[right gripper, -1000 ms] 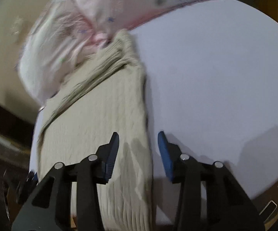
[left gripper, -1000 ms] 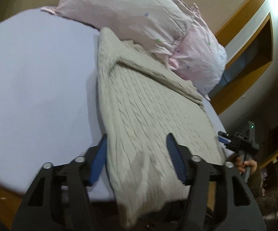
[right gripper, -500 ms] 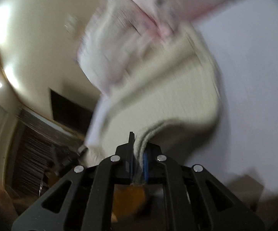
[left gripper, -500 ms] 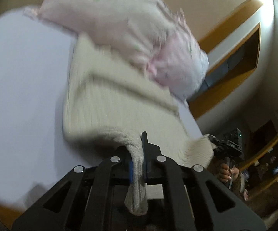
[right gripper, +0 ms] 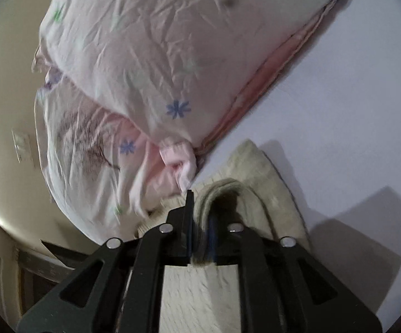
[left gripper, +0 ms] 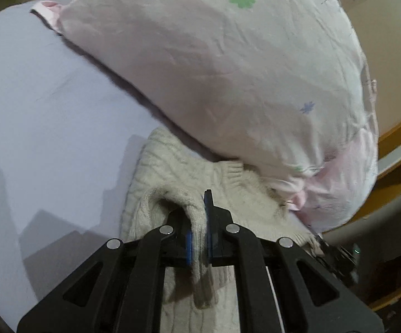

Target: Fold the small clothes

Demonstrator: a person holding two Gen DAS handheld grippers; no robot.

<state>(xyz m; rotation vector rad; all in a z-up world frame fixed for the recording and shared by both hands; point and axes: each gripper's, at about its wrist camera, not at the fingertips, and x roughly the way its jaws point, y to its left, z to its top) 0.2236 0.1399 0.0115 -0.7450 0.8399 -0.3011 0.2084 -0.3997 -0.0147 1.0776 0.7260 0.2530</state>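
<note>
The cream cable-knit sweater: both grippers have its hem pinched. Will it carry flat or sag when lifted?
The cream cable-knit sweater is likely floppy: it droops around the left gripper and arches limply over the right gripper. The thick knit probably grips the pads well. Its collar end lies against the pillow and may drag there.

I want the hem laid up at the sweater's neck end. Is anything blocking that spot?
Yes. The pillow lies against the sweater at its far end, possibly overlapping it. Both the left gripper and the right gripper clamp the knit.
</note>
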